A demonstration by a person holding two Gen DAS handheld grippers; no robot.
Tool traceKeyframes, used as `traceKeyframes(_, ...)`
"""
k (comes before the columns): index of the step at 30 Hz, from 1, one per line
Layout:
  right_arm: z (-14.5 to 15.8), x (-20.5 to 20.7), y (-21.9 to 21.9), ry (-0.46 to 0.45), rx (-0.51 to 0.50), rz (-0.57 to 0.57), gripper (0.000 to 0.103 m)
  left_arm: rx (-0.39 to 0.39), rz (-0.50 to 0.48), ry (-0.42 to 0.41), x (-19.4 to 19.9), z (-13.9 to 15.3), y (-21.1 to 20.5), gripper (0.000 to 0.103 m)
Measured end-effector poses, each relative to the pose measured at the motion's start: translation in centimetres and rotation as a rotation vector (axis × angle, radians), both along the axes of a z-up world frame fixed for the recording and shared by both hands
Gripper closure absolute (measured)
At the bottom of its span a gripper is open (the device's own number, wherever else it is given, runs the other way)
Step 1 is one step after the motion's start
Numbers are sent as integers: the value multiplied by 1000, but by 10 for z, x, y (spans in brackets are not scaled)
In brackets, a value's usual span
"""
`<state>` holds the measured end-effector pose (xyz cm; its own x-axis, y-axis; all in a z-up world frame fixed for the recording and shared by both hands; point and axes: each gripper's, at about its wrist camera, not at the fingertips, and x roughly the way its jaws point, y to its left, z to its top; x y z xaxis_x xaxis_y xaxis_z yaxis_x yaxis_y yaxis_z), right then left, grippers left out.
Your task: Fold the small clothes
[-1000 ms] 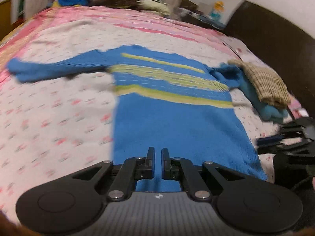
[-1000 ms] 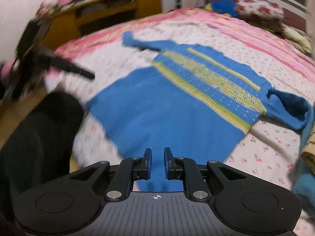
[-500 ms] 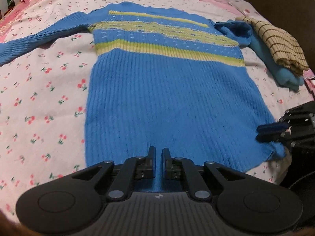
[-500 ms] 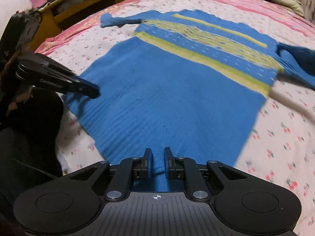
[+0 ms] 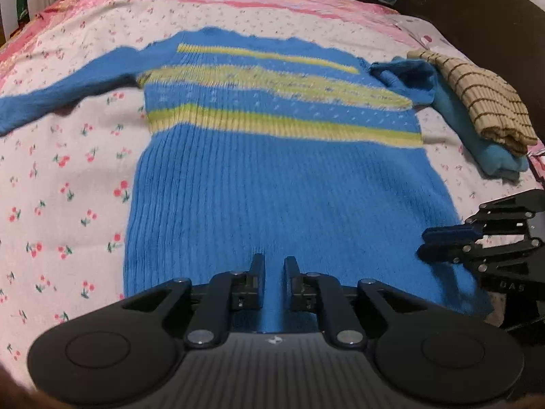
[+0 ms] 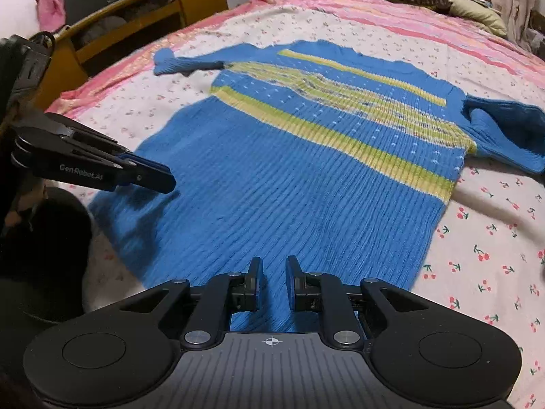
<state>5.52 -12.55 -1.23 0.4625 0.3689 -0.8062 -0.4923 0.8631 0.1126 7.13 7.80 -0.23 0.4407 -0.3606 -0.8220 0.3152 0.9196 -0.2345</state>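
At the bottom centre of the left wrist view, the left gripper (image 5: 274,266) is clenched on the lower hem of the blue sweater (image 5: 279,184), with a strip of blue knit pinched in the narrow slot between its fingers. The right gripper (image 6: 273,267), at the bottom centre of the right wrist view, grasps the same hem in the same way, the fabric running up between its two fingers. Each gripper also shows in the other's view: the right one at the right edge of the left view, the left one at the left edge of the right view, both at the sweater's bottom corners. The sweater lies flat and spread out on the bed (image 5: 68,177), filling the middle of both frames, its yellow-green stripes across the chest toward the top. One sleeve stretches out to the left of the frame in the left view; the other is bunched near the upper right, just beside a folded pile of clothes (image 5: 477,116), a tan striped piece resting on a blue one. The bed is covered with a cherry-print sheet, and a wooden desk (image 6: 143,10) stands in the upper left of the right view.
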Motion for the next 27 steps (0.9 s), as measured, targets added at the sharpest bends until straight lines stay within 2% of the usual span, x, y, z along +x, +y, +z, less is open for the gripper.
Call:
traceKeyframes(6, -2, -6, -13, 25, 5, -23, 87, -21, 24, 16, -7, 0, 9, 82)
traceKeyframes(13, 5, 1, -8, 0, 21, -41, 87, 27, 32, -60, 0, 12, -1, 79)
traceKeyframes(20, 1, -3, -8, 17, -26, -25, 87, 63, 16, -30, -5, 2, -1, 75)
traceKeyframes(24, 1, -4, -14, 25, -7, -49, 87, 56, 33, -27, -5, 7, -1, 75)
traceKeyframes(27, 8, 0, -11, -12, -2, -56, 86, 65, 43, -45, 2, 10, -9, 74)
